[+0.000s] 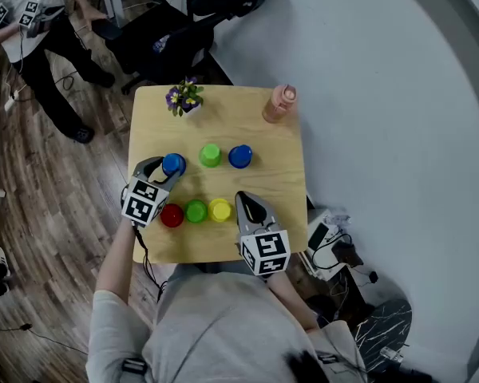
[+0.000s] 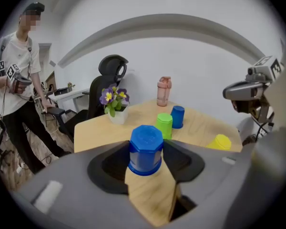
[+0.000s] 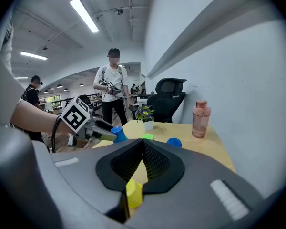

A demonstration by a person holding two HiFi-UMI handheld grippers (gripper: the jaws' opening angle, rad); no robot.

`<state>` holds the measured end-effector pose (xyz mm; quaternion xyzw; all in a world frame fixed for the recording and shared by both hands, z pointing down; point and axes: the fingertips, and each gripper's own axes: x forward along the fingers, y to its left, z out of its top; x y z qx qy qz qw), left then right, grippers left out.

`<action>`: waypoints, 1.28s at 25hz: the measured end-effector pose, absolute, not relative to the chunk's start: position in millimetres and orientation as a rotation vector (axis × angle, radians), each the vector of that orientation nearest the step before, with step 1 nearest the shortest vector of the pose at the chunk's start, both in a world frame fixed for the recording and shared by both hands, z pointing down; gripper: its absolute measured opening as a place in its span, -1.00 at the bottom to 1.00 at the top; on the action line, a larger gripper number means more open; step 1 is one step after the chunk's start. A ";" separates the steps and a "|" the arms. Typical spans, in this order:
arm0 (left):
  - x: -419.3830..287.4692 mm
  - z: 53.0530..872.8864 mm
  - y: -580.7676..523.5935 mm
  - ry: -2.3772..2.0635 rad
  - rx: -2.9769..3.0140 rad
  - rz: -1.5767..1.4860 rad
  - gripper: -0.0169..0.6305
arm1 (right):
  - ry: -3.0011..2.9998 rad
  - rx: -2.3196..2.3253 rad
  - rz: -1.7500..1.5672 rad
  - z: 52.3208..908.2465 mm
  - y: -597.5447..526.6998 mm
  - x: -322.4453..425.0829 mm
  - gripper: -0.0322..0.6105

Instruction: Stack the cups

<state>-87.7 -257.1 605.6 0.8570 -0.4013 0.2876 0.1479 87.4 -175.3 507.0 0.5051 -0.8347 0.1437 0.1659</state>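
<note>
Left gripper (image 2: 147,162) fingers closed round inverted blue faceted plastic cup (image 2: 146,144), standing at left of far row on light wooden desk (image 1: 279,158); right gripper (image 3: 142,147) fingers shut, empty, just right of yellow plastic cup (image 1: 219,210) in near row.

Risks: slip or tilt on lift, given smooth tapered wall and possibly light pinch; knock on red plastic cup (image 1: 172,215) just near of left gripper on any swing towards near row.

Hard to make out: pad contact, masked by blue cup's own wall; red cup absent from both gripper views; yellow cup half hidden under right fingers.
</note>
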 end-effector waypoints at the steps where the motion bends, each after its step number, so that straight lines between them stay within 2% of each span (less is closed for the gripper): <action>1: -88.4 597.8 -254.0 -1.162 2.474 0.818 -0.12 | -2.384 1.432 0.408 506.6 -175.1 84.9 -0.89; 16: -95.0 517.4 -170.6 -1.192 2.565 0.655 -0.12 | -2.457 1.382 0.383 495.5 -156.8 46.8 -0.89; 32: -69.8 552.6 -108.0 -1.087 2.550 0.722 -0.12 | -2.433 1.440 0.400 502.7 -112.8 38.0 -0.89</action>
